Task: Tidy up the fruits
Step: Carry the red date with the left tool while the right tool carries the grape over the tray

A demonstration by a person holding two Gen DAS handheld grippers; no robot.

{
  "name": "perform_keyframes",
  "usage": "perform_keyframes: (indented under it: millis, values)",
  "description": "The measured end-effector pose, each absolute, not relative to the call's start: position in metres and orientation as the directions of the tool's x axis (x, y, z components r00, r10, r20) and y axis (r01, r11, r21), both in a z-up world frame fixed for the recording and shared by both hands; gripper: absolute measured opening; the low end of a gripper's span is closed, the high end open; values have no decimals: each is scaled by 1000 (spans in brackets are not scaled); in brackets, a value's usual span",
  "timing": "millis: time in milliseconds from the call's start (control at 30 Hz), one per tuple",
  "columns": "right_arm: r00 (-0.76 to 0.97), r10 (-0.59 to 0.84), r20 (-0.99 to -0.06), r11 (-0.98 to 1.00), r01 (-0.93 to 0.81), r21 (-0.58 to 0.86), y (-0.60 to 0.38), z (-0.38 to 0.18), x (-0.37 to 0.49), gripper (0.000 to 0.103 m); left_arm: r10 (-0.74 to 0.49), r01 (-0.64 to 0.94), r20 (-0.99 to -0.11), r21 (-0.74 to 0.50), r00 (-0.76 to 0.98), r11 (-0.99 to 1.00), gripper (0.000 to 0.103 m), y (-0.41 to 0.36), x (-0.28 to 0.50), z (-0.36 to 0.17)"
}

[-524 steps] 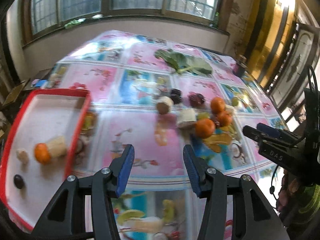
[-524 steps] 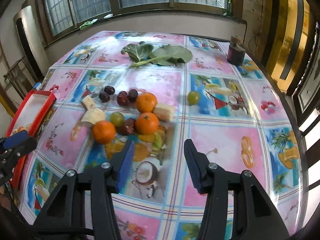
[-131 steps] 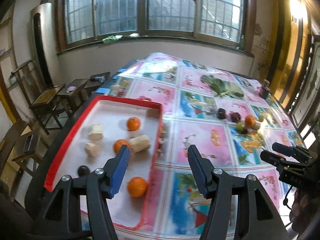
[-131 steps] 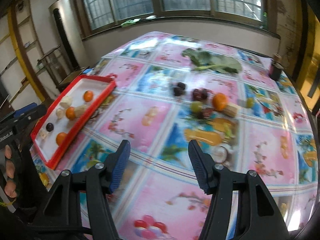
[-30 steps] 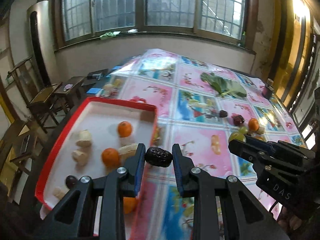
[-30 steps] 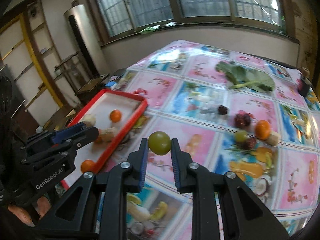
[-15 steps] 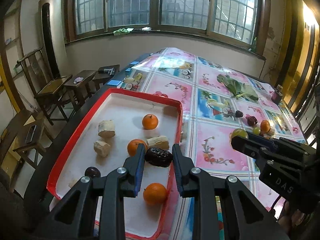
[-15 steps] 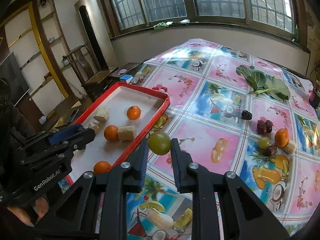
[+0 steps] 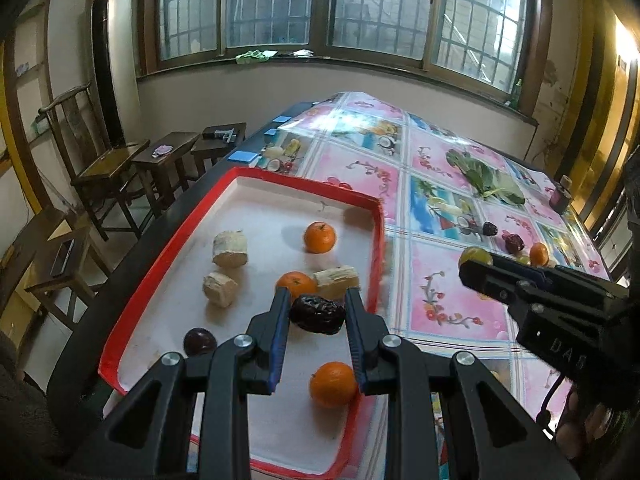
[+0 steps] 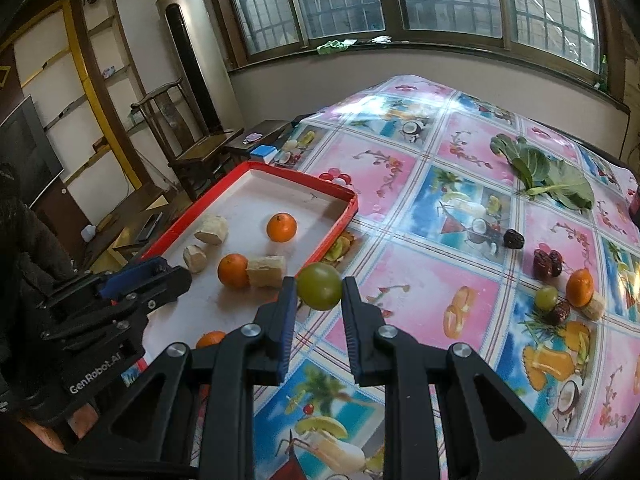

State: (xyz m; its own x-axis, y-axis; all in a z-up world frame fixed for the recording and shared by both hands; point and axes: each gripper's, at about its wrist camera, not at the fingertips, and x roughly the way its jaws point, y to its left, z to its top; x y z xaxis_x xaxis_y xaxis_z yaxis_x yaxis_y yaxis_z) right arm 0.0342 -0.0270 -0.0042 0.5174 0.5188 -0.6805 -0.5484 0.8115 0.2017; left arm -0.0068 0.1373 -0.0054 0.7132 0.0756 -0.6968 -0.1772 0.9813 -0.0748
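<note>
Four oranges, two green fruits, three pale chunks, one tray

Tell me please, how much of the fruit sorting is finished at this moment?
Roughly half. Done: the red tray holds three oranges, three pale chunks and a dark plum. In hand: the left hand-held gripper grips a dried date above the tray; the right hand-held gripper grips a green fruit near its edge. Left: several dates, one orange, a green grape and a pale chunk on the tablecloth.

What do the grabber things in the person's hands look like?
Both are black plastic. The left gripper and the right gripper each have two angular fingers with blue ribbed pads and silver screws. White lettering marks their bodies: "GenRobot.AI" on the left, partly readable "DA" on the right. A dark fuzzy sleeve shows.
</note>
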Motion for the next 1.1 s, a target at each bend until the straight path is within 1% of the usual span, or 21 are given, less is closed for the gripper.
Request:
perform_keyframes:
  millis: [133,267,433,533,833,1100]
  values:
    - [507,527,-683,804,-558,206,-17,-4,43,24,78,-200,-706,-92,704,976,26,155,-7,-10]
    - [491,534,-688,796,-567,213,-2,-5,57,24,48,-212,-718,-140,694,967,26,175,-9,-16]
    - [479,536,-695,791,-572,216,18,-9,77,24,19,-208,-734,-167,679,964,26,188,-10,-24]
    - [465,535,-706,789,-574,220,33,-14,91,24,4,-199,-739,-176,674,964,26,190,-12,-28]
    - [449,470,-760,799,-582,150,73,-39,121,24,-60,-155,-761,-208,647,966,26,183,-11,-45]
    - [465,440,-768,828,-541,146,79,-49,148,24,-74,-139,-768,-209,637,968,26,182,-9,-54]
